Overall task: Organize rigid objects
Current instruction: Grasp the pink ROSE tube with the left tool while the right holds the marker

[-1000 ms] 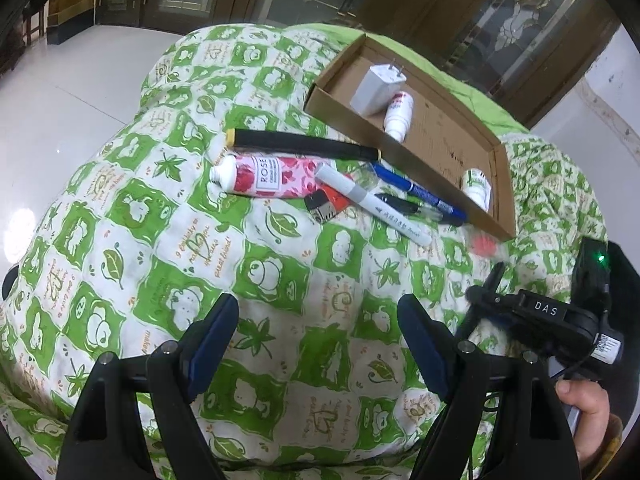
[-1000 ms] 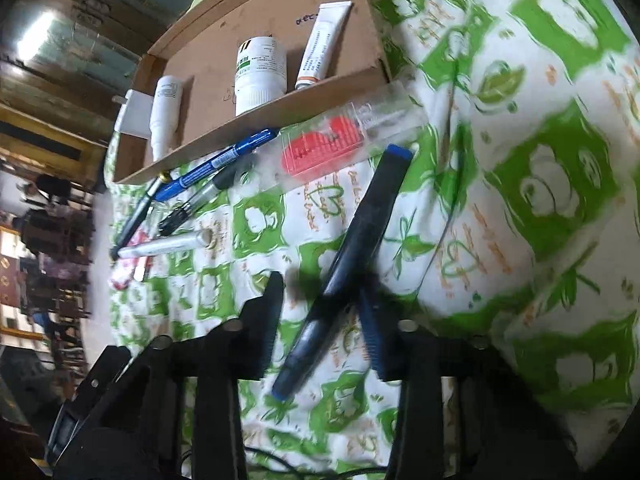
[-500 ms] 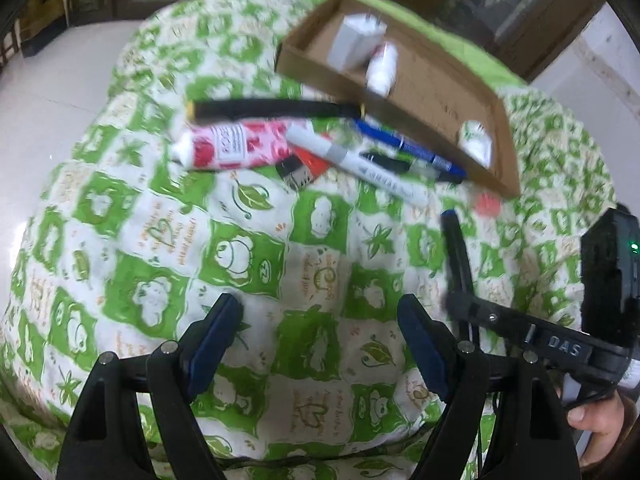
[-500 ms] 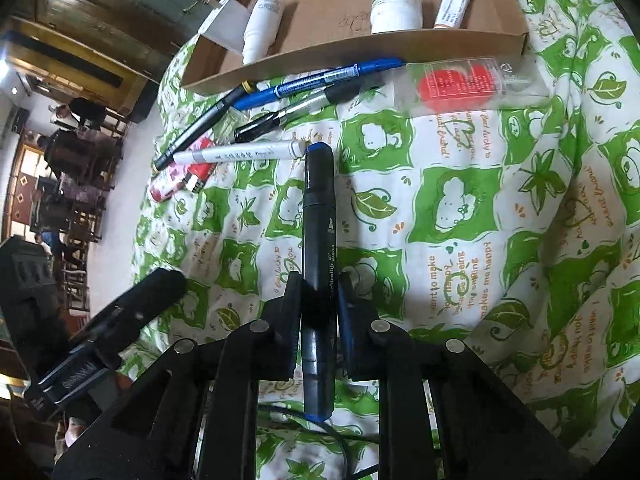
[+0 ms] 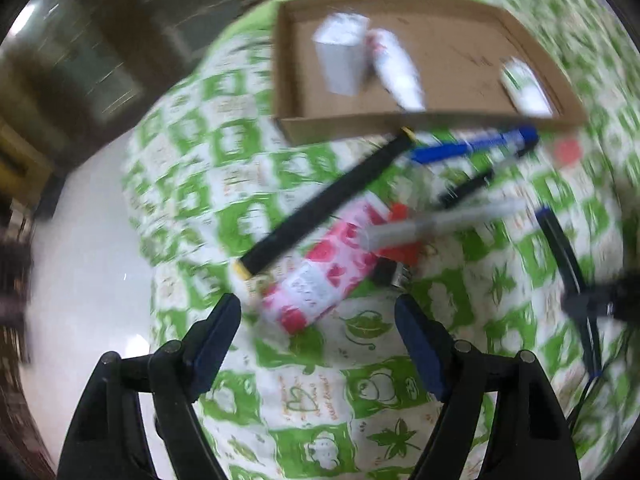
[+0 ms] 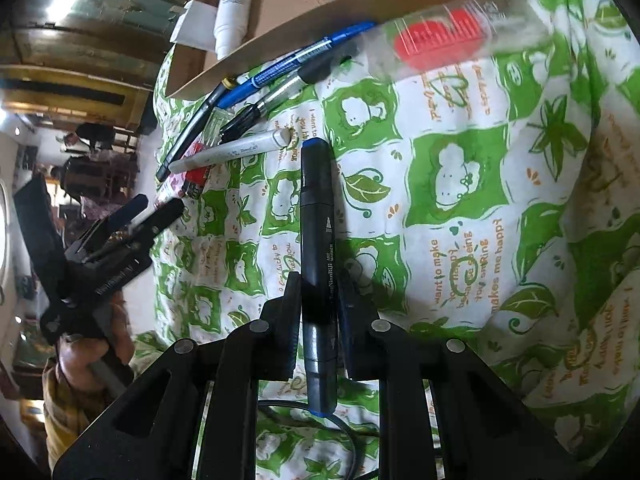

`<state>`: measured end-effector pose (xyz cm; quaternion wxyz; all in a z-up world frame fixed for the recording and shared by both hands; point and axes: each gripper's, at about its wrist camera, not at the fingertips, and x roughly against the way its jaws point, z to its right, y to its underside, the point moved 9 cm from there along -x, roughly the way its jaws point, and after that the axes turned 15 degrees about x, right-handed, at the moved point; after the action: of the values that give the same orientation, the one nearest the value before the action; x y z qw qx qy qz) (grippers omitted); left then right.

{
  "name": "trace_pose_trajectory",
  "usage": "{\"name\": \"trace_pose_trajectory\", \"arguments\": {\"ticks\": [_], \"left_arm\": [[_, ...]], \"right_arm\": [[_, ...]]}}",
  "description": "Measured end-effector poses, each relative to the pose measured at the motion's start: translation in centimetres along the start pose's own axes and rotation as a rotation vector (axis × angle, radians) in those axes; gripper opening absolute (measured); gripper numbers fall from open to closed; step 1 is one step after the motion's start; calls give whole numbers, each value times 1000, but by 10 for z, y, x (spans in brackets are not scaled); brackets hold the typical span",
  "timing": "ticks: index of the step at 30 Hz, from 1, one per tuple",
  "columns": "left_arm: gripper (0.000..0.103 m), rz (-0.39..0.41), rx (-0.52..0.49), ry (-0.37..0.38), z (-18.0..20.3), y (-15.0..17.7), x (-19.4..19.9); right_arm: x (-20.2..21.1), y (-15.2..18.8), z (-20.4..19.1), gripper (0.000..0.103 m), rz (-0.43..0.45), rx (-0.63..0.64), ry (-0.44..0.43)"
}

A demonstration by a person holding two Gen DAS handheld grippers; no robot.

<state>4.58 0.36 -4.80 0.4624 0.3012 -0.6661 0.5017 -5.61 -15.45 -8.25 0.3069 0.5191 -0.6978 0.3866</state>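
My right gripper [image 6: 318, 280] is shut on a black art marker [image 6: 316, 216] with blue ends, held above the green-and-white bedspread; the marker also shows in the left wrist view [image 5: 564, 260]. My left gripper [image 5: 318, 312] is open and empty, just short of a pink rose-print tube [image 5: 324, 272]. Beyond it lie a long black stick [image 5: 324, 204], a white marker [image 5: 436, 224], a blue pen [image 5: 472, 146], a dark pen [image 5: 468, 188] and a red lighter [image 5: 400, 232]. A cardboard tray [image 5: 420, 124] behind holds a white charger [image 5: 340, 56] and white bottles [image 5: 396, 68].
A clear case with a red insert [image 6: 440, 36] lies by the tray's front wall [image 6: 360, 4]. The left gripper also shows in the right wrist view [image 6: 148, 216], at the left. The bed edge drops to a pale floor [image 5: 80, 260] on the left.
My left gripper has swung forward and closer to the pink tube; its view is blurred. My right gripper, which closed on the marker a second ago, has carried it nearer the pens.
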Motion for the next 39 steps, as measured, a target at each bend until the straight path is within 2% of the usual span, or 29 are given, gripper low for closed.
{"name": "trace_pose_trajectory", "arguments": {"ticks": [2, 8, 9, 11, 13, 17, 21, 26, 28, 30, 34, 39], "left_arm": [[76, -9, -33, -10, 3, -2, -9], [75, -39, -35, 38, 10, -22, -26], [72, -47, -37, 42, 12, -24, -27], [54, -67, -23, 65, 21, -28, -30], [43, -72, 2, 80, 28, -28, -28], [33, -84, 88, 101, 28, -11, -20], [32, -95, 214, 142, 33, 12, -11], [31, -122, 288, 91, 49, 40, -7], [31, -140, 267, 32, 61, 51, -3], [30, -145, 208, -15, 73, 58, 1], [30, -132, 197, -22, 93, 71, 8], [31, -128, 251, -3, 79, 88, 7]], "right_arm": [[-1, 1, 2, 16, -4, -3, -2], [-2, 1, 4, 16, -10, 0, 2], [-5, 0, 4, 17, -11, 0, 4], [-10, -3, 2, 16, -13, 2, 8], [-9, -2, 1, 16, -14, 6, 11], [-9, -2, 0, 16, -13, 7, 11], [-10, -2, -3, 16, -11, 17, 19], [-8, 1, -10, 16, -9, 59, 53], [-5, 2, -14, 16, -7, 105, 96], [0, 3, -19, 16, 0, 178, 177], [-4, 8, -24, 16, -17, 220, 229], [-8, 7, -22, 16, -22, 215, 229]]}}
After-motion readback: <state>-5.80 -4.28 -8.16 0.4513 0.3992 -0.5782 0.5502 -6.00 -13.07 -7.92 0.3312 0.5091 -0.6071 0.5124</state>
